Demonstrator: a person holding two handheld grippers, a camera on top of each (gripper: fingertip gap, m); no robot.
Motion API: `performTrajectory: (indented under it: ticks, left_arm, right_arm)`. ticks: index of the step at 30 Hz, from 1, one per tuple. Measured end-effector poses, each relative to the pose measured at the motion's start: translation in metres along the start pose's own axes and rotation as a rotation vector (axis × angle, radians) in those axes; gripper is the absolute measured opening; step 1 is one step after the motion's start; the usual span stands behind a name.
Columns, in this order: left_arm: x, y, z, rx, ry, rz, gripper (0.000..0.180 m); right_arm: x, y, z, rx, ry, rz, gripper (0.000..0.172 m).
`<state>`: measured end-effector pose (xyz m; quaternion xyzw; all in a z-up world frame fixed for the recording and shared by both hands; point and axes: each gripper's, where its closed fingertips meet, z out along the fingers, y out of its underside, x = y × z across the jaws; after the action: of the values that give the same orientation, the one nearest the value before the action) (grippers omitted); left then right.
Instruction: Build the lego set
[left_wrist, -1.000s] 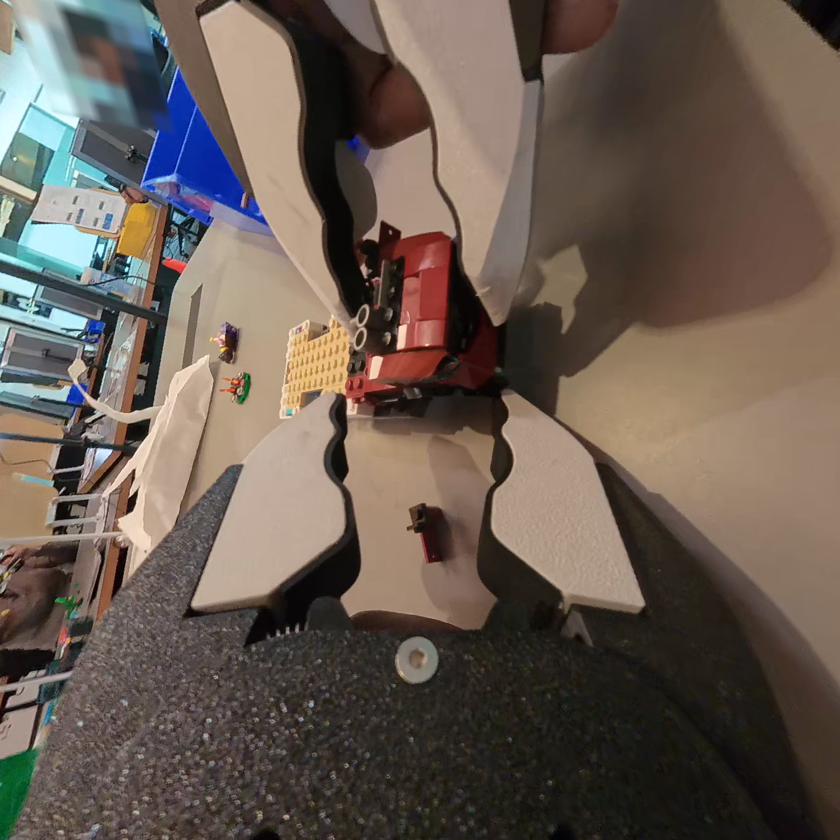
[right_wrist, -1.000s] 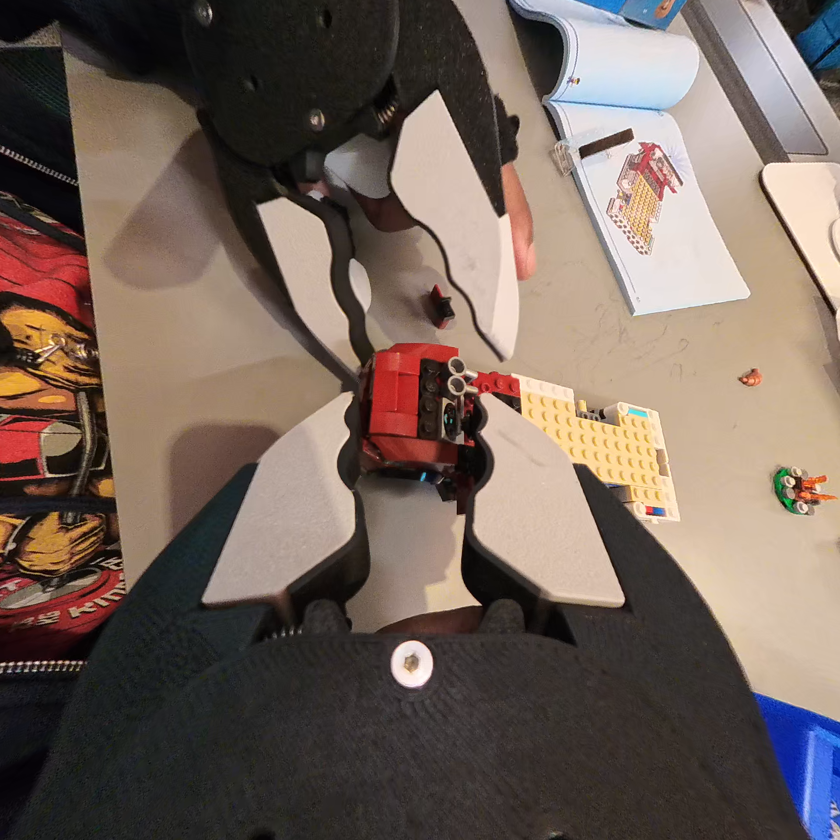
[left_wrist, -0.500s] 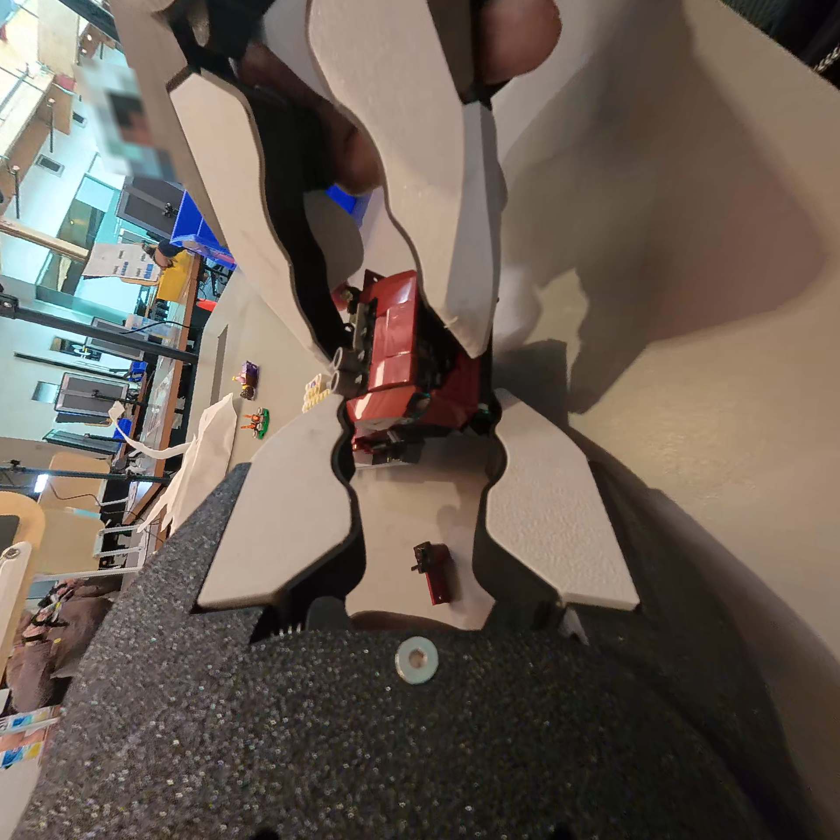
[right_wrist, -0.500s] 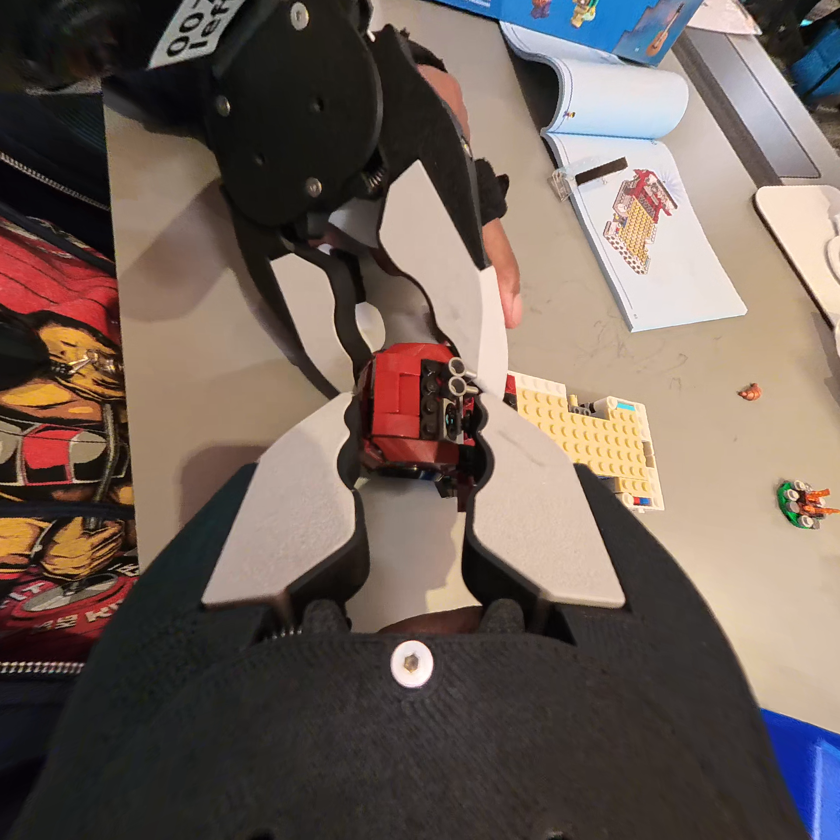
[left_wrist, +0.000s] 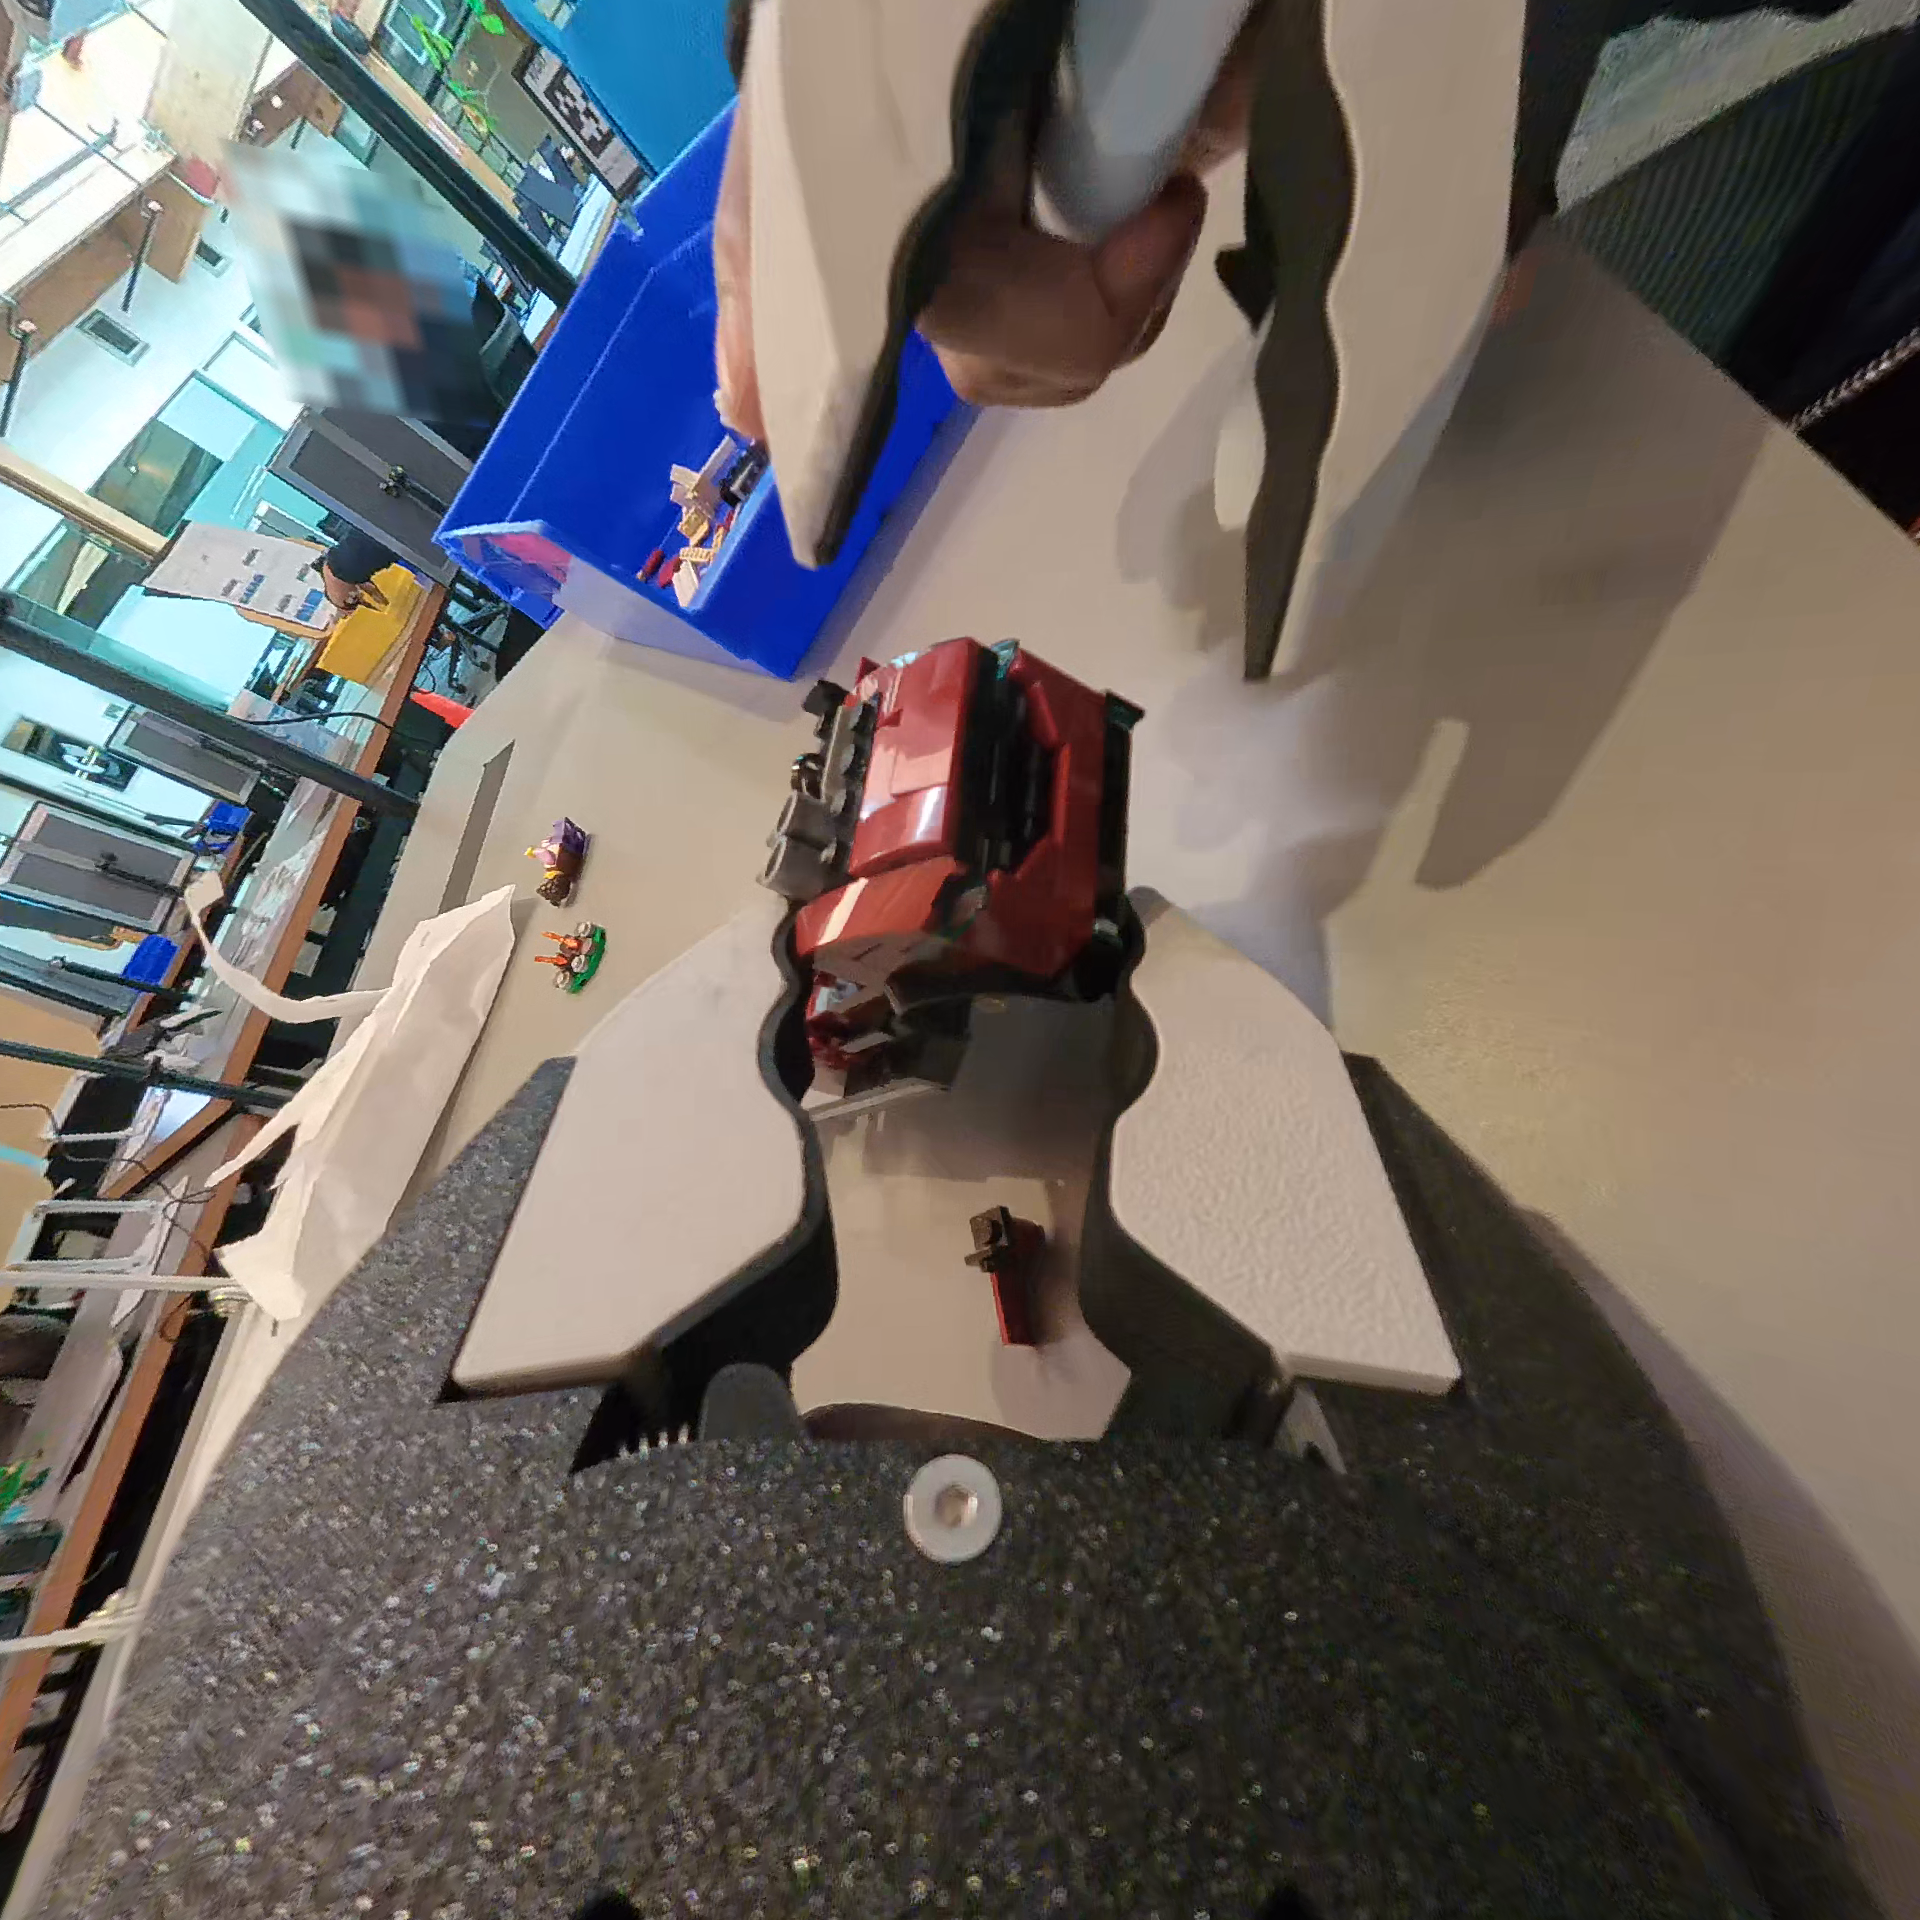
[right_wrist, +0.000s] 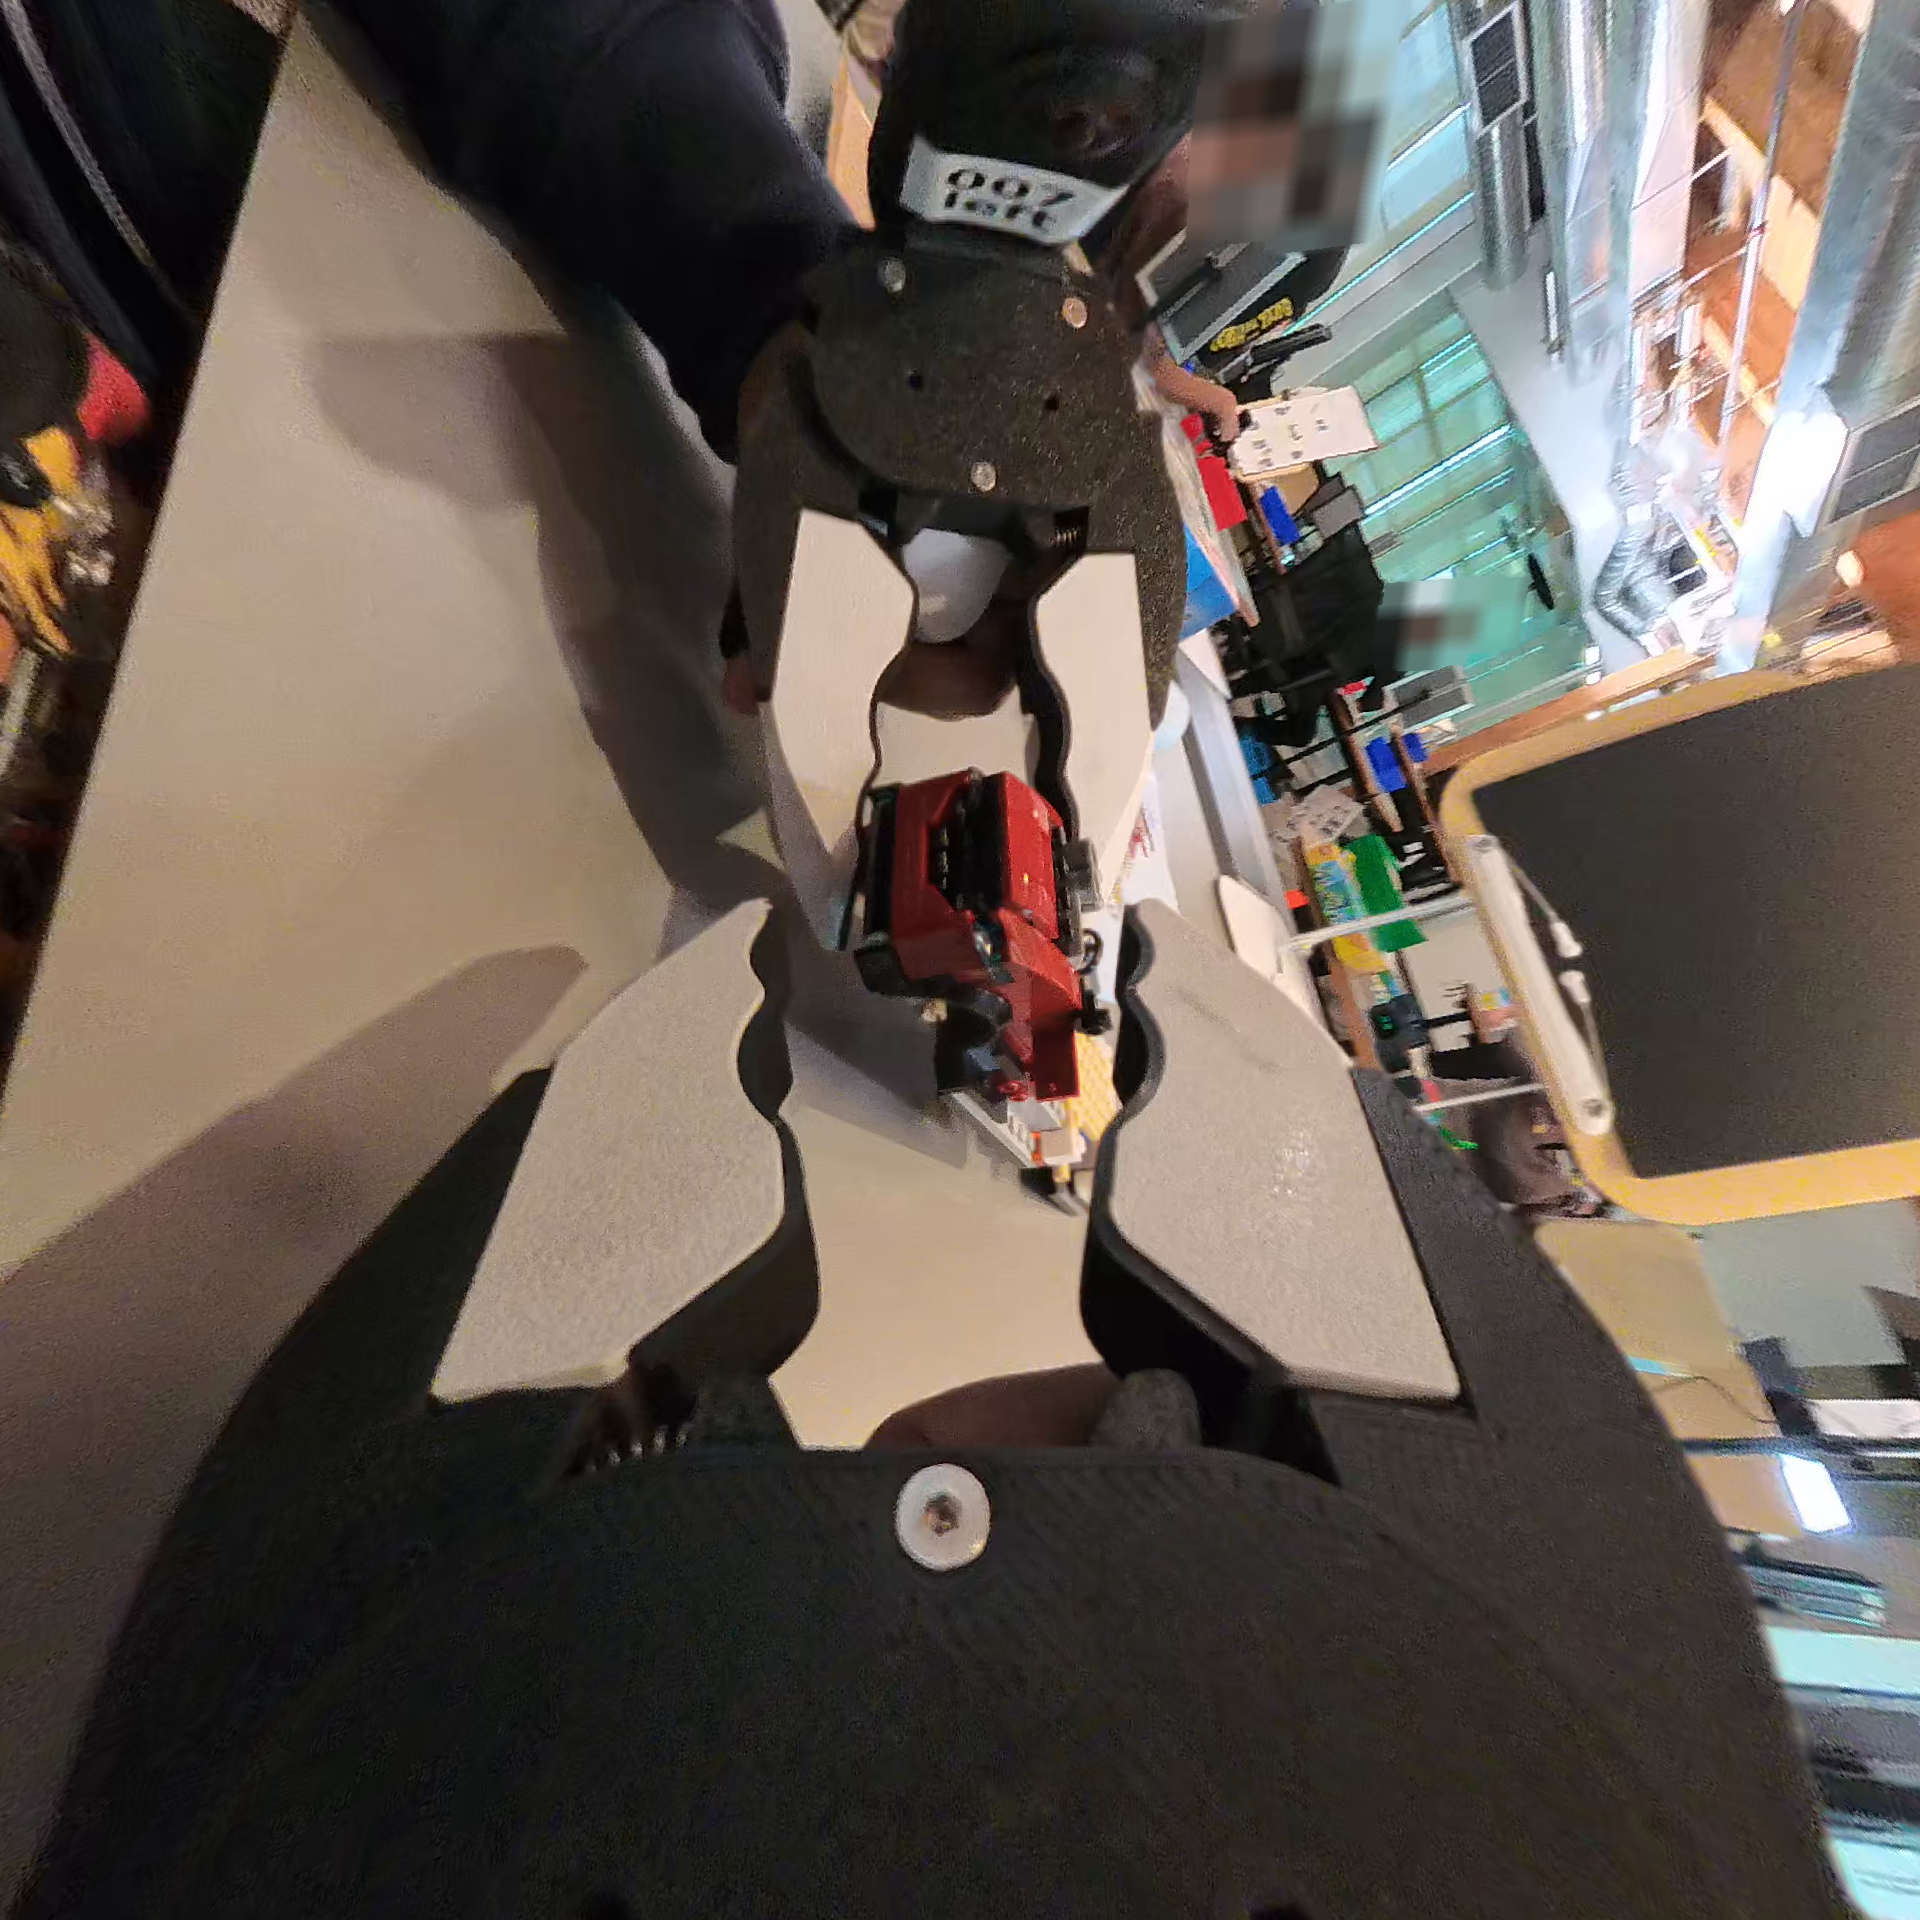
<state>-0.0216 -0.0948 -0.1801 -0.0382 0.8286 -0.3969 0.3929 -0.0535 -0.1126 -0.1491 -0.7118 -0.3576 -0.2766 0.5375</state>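
The right gripper (right_wrist: 951, 925) had let go. Half a second earlier its fingers were clamped on the red brick-built vehicle (left_wrist: 966, 831). Now they stood spread, with a clear gap on either side of the vehicle, and in the left wrist view they hung far back and above it, well apart from it.

The left gripper (left_wrist: 951, 935) alone had hold of the vehicle. Its two pale fingertips (left_wrist: 727, 997) pressed on the near end of the red body from the left and the right. The grey pipes along the vehicle's left flank and its far end stuck out free beyond the tips.

The vehicle hung over the grey table (left_wrist: 1558, 1039), tilted, between the two grippers. A tan studded plate (right_wrist: 1049, 1127) showed just under it in the right wrist view; whether the two were joined could not be told.

A small dark red piece (left_wrist: 1008, 1288) lay loose on the table, near, between the left gripper's fingers. To the far left sat a blue bin (left_wrist: 623, 468) of loose bricks. Nearer on the left were a small purple build (left_wrist: 561, 857), a small green build (left_wrist: 577, 951) and a white paper bag (left_wrist: 384, 1060).
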Motion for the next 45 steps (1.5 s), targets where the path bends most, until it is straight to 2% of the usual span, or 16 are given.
performTrajectory:
  ticks: [10, 23, 34, 45]
  left_arm:
    - [0.004, -0.009, -0.003, 0.044, 0.024, -0.013, 0.055]
    - [0.014, -0.014, -0.009, 0.06, 0.068, 0.039, 0.055]
    - [0.02, -0.019, -0.015, 0.085, 0.093, 0.057, 0.055]
    - [0.011, -0.022, -0.02, 0.106, 0.041, 0.038, 0.05]
  right_arm:
    - [0.004, -0.003, 0.019, 0.042, 0.147, -0.273, 0.055]
    - [-0.008, -0.005, 0.019, 0.056, 0.119, -0.42, 0.05]
    - [-0.012, -0.013, 0.017, 0.087, 0.104, -0.444, 0.045]
    - [-0.002, -0.017, 0.011, 0.094, 0.138, -0.389, 0.043]
